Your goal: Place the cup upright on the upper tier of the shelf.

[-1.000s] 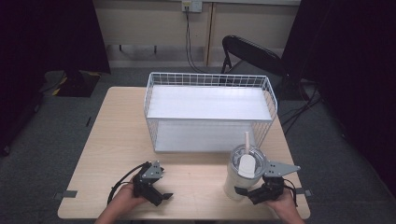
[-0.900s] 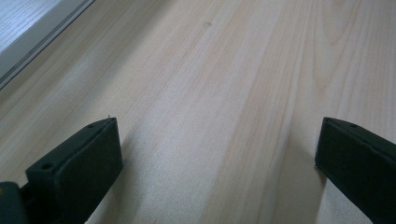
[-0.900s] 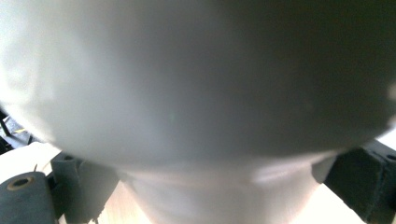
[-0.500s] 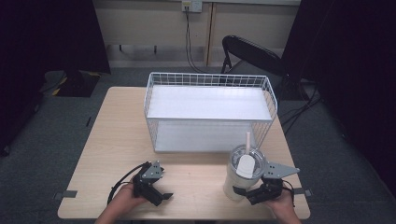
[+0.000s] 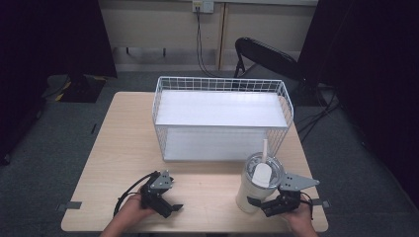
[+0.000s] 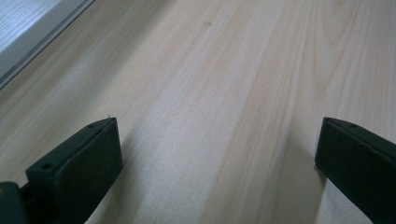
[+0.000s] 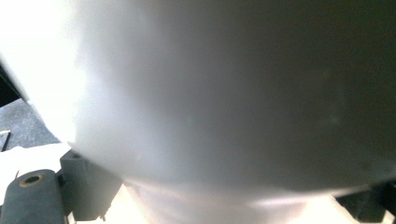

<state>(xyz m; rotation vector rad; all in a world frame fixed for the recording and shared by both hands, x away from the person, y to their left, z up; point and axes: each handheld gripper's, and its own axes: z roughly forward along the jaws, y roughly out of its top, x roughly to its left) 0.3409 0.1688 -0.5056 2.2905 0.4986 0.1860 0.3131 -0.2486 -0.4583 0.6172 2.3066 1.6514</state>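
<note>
On pale wooden table (image 5: 207,187), perhaps tumbler (image 5: 258,183).

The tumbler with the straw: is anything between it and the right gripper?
Nothing visible. The right gripper is right up against the tumbler, its fingers on either side of the lower body, on the table.

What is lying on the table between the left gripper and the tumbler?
Nothing: in the high view, only bare table separates the left gripper from the tumbler.

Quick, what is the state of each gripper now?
Left gripper: open, holding nothing, low over the table.
Right gripper: jaws around the white cup; a firm grip cannot be told.
</note>
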